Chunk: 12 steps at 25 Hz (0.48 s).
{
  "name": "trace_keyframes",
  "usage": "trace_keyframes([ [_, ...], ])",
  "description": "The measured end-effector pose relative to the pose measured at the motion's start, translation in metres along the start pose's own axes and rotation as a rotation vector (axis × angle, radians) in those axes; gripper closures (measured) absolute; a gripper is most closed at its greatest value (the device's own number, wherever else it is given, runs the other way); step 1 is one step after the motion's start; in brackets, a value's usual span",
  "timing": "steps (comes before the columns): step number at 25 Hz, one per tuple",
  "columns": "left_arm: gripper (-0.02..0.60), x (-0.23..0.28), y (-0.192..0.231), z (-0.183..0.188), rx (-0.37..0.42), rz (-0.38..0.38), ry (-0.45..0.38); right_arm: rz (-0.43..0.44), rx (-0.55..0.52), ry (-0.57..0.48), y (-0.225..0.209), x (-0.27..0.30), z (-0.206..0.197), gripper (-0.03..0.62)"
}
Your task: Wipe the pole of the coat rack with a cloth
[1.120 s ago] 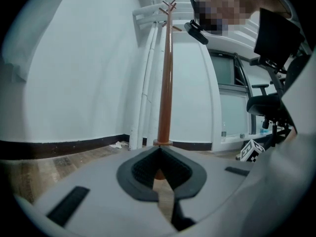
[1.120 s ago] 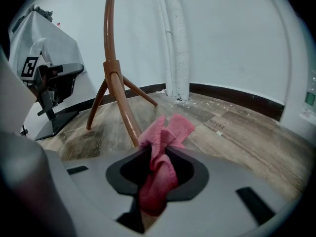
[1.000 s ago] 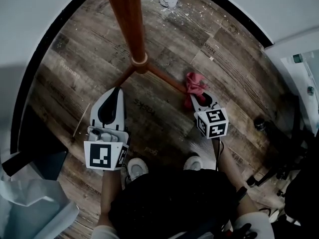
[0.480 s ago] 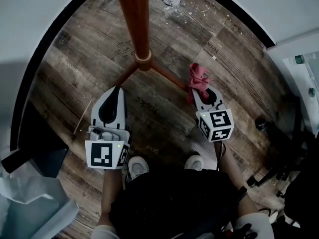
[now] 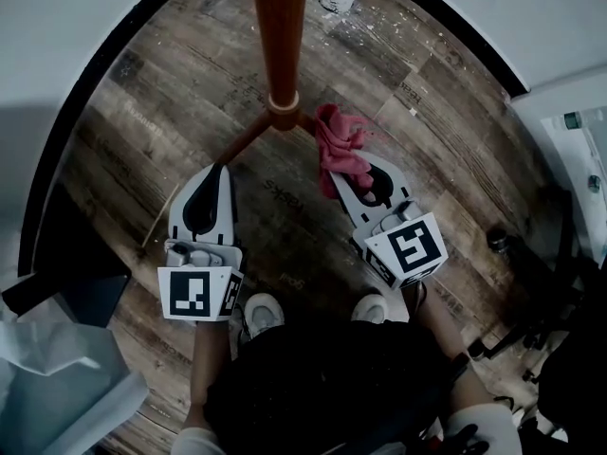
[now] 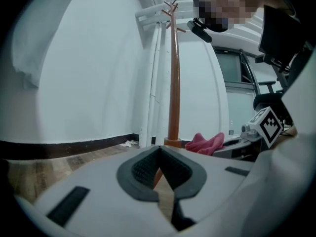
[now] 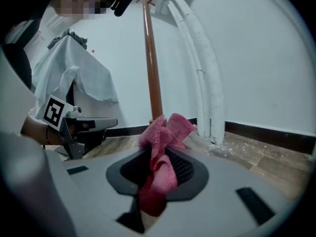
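Seen from above, the right gripper (image 5: 347, 180) is clamped on a bunched pink cloth (image 5: 340, 145), held low over the wooden floor (image 5: 142, 131). The cloth sits just right of the brown coat rack pole (image 5: 280, 27), near its base collar (image 5: 284, 103). The left gripper (image 5: 213, 171) has its jaws together and empty, pointing at the pole's foot.

Pink cloth (image 5: 340, 150) — reddish-brown pole (image 5: 280, 27), grey-brown floor (image 5: 294, 240).

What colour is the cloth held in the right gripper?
Pink: the cloth shows best in the right gripper view, pinched between the jaws of the right gripper.
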<state>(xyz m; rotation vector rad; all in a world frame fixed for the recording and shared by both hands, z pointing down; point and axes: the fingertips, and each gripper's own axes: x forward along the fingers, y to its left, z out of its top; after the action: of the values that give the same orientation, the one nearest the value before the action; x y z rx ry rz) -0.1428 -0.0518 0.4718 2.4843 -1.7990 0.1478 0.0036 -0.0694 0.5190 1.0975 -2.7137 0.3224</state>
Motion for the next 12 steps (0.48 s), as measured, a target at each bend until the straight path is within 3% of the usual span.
trace_keyframes([
  [4, 0.572, -0.009, 0.011, 0.000, 0.003, 0.029, 0.005, 0.068, -0.040, -0.003, 0.028, 0.018, 0.010, 0.500],
  [7, 0.572, -0.018, 0.020, -0.001, 0.002, 0.053, 0.012, 0.143, -0.116, -0.065, 0.050, 0.036, 0.021, 0.500],
  [12, 0.572, -0.029, 0.034, -0.005, -0.015, 0.090, 0.010, 0.165, -0.166, -0.041, 0.063, 0.065, 0.017, 0.500],
])
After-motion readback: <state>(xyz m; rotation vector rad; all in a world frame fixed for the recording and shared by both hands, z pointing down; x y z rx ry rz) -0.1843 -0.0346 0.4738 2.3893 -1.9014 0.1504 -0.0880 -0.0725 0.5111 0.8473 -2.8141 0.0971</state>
